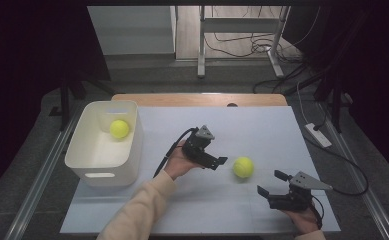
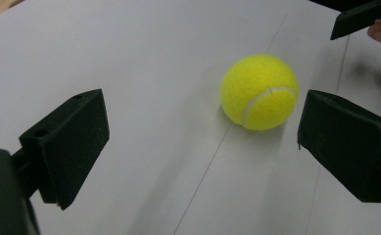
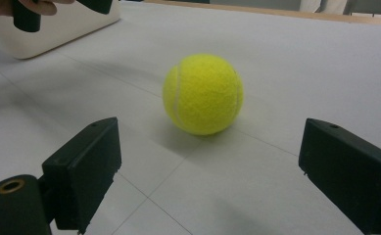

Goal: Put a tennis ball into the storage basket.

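Observation:
A yellow tennis ball lies on the white table sheet between my two grippers. My left gripper is just left of it, jaws open and pointed at it. In the left gripper view the ball sits ahead of the open left gripper, nearer its right jaw, untouched. My right gripper rests at the front right, open. In the right gripper view the ball lies ahead of the right gripper, apart from both jaws. A second tennis ball sits inside the white bin.
The bin stands at the table's left side, and its corner shows in the right gripper view. A wooden table edge runs along the back. Cables and a power strip lie on the floor to the right.

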Motion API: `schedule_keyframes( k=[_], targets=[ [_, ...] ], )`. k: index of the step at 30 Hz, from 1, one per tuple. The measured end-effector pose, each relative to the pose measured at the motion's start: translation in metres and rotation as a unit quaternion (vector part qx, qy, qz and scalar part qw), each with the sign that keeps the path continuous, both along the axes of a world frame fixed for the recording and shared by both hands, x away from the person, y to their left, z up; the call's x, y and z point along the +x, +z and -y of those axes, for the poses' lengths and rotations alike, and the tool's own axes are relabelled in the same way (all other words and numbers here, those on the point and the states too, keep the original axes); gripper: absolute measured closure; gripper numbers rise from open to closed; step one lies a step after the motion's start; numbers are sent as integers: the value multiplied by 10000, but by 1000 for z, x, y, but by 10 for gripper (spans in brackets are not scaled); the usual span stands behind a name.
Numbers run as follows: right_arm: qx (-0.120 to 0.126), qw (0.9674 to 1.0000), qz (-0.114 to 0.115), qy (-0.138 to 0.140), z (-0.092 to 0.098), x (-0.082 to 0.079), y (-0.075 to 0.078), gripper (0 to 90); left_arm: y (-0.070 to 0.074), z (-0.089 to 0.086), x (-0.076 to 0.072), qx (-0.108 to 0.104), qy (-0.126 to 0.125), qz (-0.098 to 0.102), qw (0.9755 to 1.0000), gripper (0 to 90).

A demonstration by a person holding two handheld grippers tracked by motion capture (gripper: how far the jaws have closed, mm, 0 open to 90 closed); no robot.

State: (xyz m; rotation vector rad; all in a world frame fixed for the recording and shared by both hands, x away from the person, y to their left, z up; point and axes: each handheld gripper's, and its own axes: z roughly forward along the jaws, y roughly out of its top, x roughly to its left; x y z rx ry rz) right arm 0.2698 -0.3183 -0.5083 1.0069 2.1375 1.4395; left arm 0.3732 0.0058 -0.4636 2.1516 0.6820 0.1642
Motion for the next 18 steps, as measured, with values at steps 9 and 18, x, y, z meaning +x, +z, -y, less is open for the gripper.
schedule_keyframes(
  k=[9, 18],
  targets=[
    [12, 10000, 8, -2, 1, 0, 0, 89, -9, 11, 2, 98, -132, -77, 9998, 46],
    [21, 10000, 4, 32, -1, 0, 0, 90, -12, 17, 2, 63, -191, -68, 9998, 47]
  ],
)
